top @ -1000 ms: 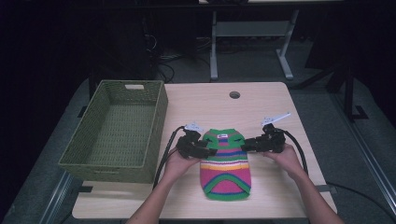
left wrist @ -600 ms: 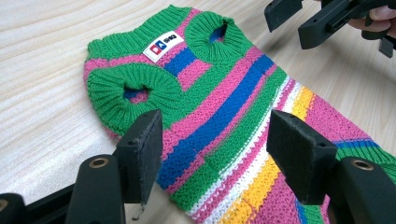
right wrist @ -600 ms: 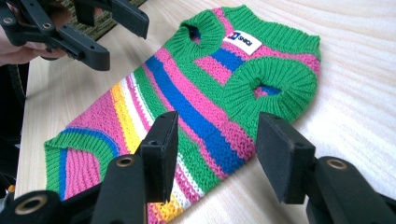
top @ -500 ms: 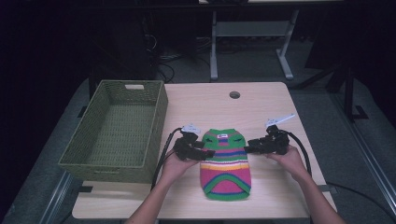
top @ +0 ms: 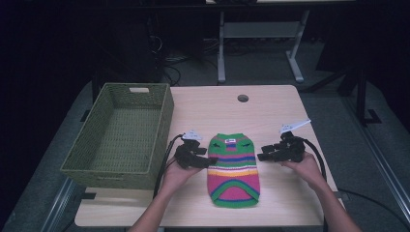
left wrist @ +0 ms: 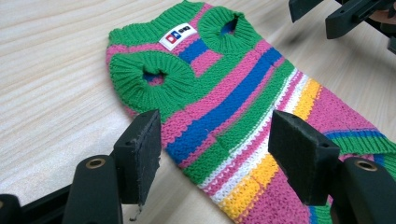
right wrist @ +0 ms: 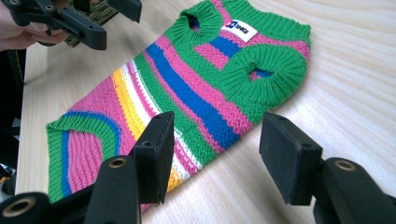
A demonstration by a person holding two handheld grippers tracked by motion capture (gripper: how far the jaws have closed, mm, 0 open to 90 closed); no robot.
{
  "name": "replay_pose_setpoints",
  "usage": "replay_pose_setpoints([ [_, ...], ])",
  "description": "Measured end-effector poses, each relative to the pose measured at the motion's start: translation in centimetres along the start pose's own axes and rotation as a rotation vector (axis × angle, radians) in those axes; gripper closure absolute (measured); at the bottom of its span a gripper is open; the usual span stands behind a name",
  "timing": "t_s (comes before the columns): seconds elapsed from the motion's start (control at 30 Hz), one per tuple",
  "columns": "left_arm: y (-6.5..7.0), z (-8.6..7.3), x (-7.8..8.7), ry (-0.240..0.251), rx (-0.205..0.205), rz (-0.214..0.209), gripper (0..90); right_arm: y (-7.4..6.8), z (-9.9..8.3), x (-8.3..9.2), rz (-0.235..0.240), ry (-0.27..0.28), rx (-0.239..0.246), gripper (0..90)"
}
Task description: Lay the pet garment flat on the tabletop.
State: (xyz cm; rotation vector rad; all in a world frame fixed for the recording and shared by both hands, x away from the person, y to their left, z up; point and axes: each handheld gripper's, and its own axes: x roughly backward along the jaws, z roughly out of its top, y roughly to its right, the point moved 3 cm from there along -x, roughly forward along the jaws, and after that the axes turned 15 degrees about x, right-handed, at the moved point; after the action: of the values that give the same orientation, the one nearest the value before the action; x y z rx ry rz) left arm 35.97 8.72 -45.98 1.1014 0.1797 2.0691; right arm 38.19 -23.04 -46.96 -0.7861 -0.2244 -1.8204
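Sweater [top: 234,169], striped knit in green, pink, blue, yellow and white, lay flat on the wooden table [top: 270,111], collar toward the far edge, hem toward the person, right of the green wicker basket [top: 121,140] and apart from it. Left gripper [top: 207,163] sat at the sweater's left edge, tips just over the knit; right gripper [top: 262,156] sat just off the right edge over bare wood. Compared with a second earlier both grippers had backed off sideways from the garment's shoulders, the right one further out; sweater itself kept the same place. Both sets of jaws had just been opening. In the left gripper view the left gripper [left wrist: 215,154] stood wide, sweater [left wrist: 233,107] under the gap, pads not pressing it. In the right gripper view the right gripper [right wrist: 215,154] stood wide too, pads clear of the sweater [right wrist: 196,88], one over the knit edge, one over the table. Nothing held by either
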Motion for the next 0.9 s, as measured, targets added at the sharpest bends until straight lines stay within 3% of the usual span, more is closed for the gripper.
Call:
replay_pose_setpoints([
  [0.3,0.5,-0.7,0.3,0.019,-0.004,0.004,32.0,-0.7,-1.0,0.8,-0.006,0.016,0.019,42.3],
  [0.63,1.2,-2.1,1.2,0.037,0.004,-0.034,28.1,-1.5,-2.3,1.6,-0.01,0.034,0.013,40.5],
  [0.9,1.5,-3.1,2.2,0.04,-0.016,-0.035,27.6,-2.1,-3.2,2.5,-0.029,0.04,0.014,38.7],
])
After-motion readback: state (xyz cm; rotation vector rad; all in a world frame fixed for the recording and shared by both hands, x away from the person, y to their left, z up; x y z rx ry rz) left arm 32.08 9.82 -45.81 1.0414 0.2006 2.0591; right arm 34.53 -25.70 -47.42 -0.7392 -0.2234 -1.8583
